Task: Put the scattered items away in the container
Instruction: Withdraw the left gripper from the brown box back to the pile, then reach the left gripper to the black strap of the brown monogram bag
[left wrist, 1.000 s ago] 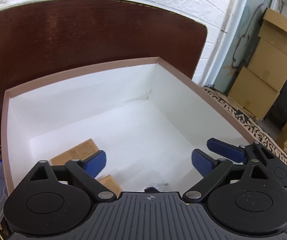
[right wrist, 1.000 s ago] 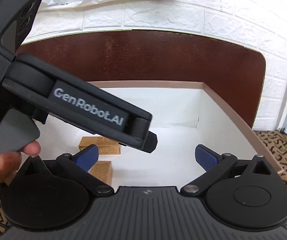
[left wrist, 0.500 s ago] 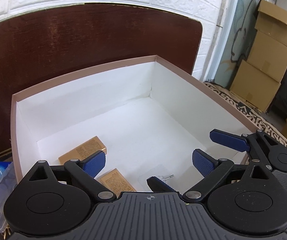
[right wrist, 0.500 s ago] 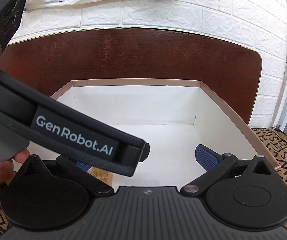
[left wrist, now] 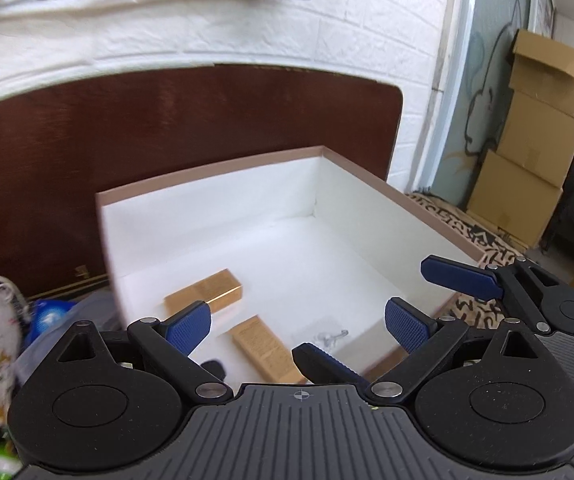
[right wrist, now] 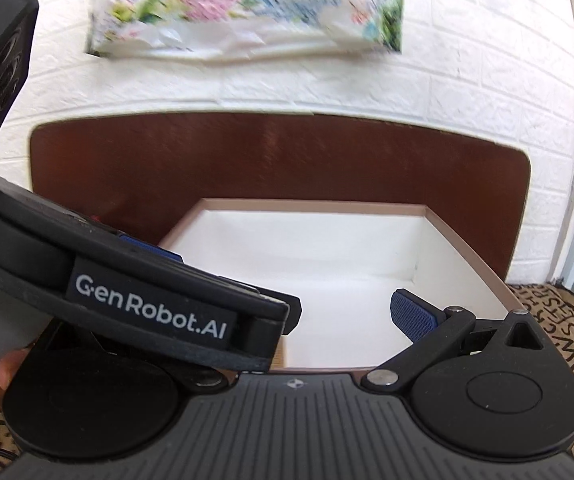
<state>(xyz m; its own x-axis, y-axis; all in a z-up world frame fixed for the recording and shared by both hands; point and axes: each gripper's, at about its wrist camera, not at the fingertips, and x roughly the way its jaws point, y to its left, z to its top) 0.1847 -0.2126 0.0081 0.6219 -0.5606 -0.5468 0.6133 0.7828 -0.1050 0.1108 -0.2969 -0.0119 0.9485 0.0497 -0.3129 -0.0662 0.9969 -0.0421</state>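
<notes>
white-lined box [left wrist: 351, 200] open, upright; two tan cartons [left wrist: 207, 294] [left wrist: 265, 350] flat on floor, apart.

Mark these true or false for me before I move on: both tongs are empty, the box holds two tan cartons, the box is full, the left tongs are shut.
1. Both tongs are empty. True: left tongs and right tongs hold nothing.
2. Two tan cartons lie in the box. True.
3. The box is full. False: most of its white floor is bare.
4. The left tongs are shut. False: the blue pads stand wide apart.
5. A small clear packet lies in the box. True.
</notes>
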